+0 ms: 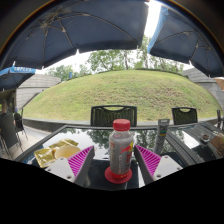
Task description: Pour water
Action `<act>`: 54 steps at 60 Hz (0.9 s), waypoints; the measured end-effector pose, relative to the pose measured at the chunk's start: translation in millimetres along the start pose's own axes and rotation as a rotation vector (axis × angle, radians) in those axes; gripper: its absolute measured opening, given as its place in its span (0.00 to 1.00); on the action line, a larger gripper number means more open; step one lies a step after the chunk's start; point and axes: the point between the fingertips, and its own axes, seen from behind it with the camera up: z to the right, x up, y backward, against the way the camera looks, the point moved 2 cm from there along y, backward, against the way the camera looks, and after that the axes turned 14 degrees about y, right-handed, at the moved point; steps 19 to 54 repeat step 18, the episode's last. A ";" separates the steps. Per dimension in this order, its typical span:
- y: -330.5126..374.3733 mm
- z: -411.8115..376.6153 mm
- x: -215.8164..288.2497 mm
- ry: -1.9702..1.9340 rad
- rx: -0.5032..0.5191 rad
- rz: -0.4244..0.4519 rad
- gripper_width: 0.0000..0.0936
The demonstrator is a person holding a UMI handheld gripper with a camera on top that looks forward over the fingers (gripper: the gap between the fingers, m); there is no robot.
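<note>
A clear plastic bottle point(120, 150) with a red cap and a red-and-white label stands upright on a red coaster point(118, 176) on the dark glass table point(175, 150). It stands between my gripper's point(114, 160) two fingers, whose magenta pads point(80, 159) show at either side with a gap to the bottle on each side. The gripper is open.
A yellow tray-like object point(55, 153) lies on the table left of the fingers. A grey cup or can point(162, 135) stands beyond to the right. Dark chairs point(113, 115) stand past the table, umbrellas overhead, a grassy mound point(125, 95) behind.
</note>
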 end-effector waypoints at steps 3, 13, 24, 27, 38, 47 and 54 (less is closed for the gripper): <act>18.8 -6.3 0.9 -0.001 0.013 0.000 0.89; 83.5 -11.2 1.0 0.020 0.012 -0.004 0.90; 118.3 -23.4 -1.2 -0.022 0.036 -0.011 0.89; 118.3 -23.4 -1.2 -0.022 0.036 -0.011 0.89; 118.3 -23.4 -1.2 -0.022 0.036 -0.011 0.89; 118.3 -23.4 -1.2 -0.022 0.036 -0.011 0.89; 118.3 -23.4 -1.2 -0.022 0.036 -0.011 0.89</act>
